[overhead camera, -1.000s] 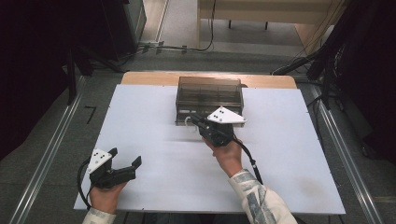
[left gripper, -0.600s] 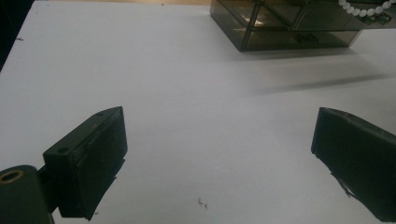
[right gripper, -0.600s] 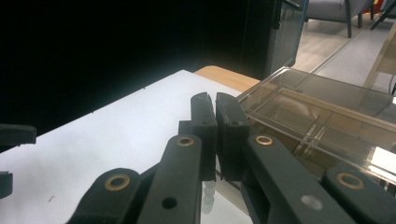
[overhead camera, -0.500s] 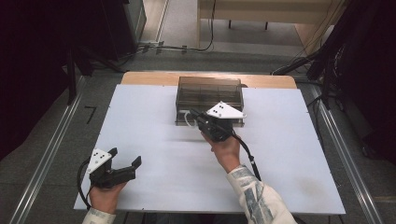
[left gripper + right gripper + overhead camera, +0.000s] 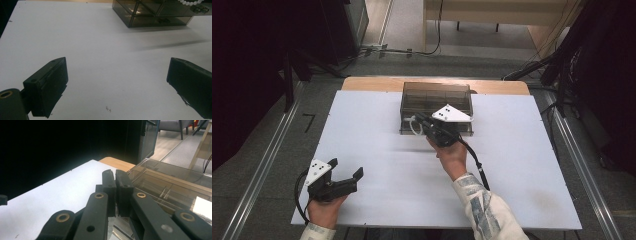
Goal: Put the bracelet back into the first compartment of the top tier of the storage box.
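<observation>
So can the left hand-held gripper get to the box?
Probably yes: the left hand-held gripper sits open, with only bare table between it and the box, though it's some way off.

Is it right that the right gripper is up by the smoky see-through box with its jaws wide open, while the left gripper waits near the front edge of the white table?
Not quite. The right gripper is by the see-through box, but its jaws are shut, pressed together, as the right gripper view shows. The left gripper does wait near the front edge of the white table.
</observation>
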Tool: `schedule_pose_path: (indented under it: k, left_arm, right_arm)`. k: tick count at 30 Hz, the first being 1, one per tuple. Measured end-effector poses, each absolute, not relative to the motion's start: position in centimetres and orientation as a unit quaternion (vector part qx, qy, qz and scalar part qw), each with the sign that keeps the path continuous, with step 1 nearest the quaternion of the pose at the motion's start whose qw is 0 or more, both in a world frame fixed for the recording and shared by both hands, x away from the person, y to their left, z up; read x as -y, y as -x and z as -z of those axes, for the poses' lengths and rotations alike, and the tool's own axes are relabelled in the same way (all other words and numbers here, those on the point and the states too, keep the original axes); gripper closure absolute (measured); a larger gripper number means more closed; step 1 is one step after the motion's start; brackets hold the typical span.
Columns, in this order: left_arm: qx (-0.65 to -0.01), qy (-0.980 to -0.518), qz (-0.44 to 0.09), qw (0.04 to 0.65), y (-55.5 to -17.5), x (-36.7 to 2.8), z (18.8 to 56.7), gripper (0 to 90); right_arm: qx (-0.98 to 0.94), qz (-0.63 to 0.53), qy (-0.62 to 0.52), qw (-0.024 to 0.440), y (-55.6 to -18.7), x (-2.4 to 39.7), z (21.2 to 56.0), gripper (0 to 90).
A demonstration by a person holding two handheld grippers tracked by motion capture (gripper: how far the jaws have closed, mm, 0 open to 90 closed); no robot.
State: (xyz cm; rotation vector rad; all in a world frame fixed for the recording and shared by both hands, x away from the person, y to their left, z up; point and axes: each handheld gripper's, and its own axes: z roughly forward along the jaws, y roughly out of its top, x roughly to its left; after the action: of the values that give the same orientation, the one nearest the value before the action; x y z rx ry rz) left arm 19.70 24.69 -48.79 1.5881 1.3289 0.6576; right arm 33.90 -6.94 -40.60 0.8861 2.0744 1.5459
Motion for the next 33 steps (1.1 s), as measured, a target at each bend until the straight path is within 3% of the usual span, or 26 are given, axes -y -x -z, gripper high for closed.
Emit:
schedule_pose_path:
  k: [33]
  left_arm:
    - [-0.54,-0.647,-0.267,0.467,-19.7,-24.8,48.7,3.9]
  right_arm:
    - [-0.746,-0.541,-0.334,0.195,-36.2,4.6,41.2,85.1]
